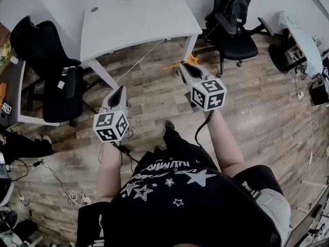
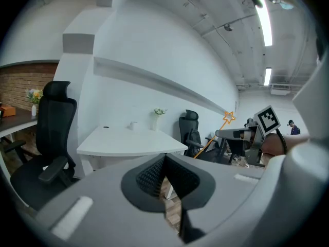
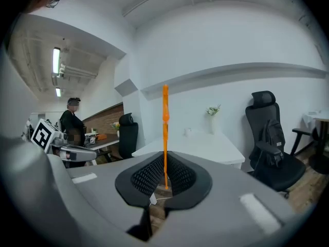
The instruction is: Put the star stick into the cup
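My right gripper (image 1: 183, 65) is shut on the orange star stick (image 1: 177, 66), whose star end (image 1: 192, 59) points towards the white desk (image 1: 154, 24). In the right gripper view the star stick (image 3: 165, 122) rises straight up from between the closed pads (image 3: 154, 175). The left gripper view shows it slanting, with the star (image 2: 229, 117) at its top. A small white cup (image 3: 188, 132) stands on the desk near a vase (image 3: 212, 118); the same cup (image 2: 133, 125) shows in the left gripper view. My left gripper (image 1: 121, 89) hangs over the wooden floor, shut and holding nothing.
Black office chairs stand left (image 1: 56, 71) and right (image 1: 234, 30) of the desk. Cables (image 1: 77, 192) lie on the floor at the lower left. A second desk (image 1: 304, 37) is at the far right. A person (image 3: 72, 120) stands in the background.
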Demonstrator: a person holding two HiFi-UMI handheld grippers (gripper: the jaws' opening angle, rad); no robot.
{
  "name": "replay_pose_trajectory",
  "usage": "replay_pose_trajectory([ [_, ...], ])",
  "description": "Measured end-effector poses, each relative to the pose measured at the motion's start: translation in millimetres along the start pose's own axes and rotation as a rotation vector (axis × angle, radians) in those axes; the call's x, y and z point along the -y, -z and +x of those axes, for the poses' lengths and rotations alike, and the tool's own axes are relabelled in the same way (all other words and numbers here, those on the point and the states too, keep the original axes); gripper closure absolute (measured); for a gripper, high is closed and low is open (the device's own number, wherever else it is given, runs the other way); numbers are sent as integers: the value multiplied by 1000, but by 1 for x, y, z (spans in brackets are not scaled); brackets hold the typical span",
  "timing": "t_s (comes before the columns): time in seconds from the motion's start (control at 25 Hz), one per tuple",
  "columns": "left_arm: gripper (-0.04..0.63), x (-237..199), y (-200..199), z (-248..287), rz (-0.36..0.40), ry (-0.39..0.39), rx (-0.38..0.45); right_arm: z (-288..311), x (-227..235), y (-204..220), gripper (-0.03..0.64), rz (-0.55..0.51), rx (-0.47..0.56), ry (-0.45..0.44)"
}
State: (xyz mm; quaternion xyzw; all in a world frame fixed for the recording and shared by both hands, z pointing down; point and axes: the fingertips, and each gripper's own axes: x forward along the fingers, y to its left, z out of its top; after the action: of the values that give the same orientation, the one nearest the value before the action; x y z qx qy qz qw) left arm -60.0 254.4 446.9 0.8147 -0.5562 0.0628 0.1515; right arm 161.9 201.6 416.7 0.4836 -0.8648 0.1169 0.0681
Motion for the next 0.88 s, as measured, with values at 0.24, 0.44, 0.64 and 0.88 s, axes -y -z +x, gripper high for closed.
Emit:
replay_pose_trajectory([
  [0.24,592,-4,2,21,-8,-18,-17,20,17,2,584,31,10,-21],
  [0.44,592,-4,-10,52,-1,-43,-19,43,38,-15,584,32,36,-73],
  [0.64,592,-8,-29,86,22,-75,-7,77,67,-34,584,31,51,-107],
  [0.88,592,-9,-40,110,32,-99,3,106,89,-39,584,26,41,-139],
])
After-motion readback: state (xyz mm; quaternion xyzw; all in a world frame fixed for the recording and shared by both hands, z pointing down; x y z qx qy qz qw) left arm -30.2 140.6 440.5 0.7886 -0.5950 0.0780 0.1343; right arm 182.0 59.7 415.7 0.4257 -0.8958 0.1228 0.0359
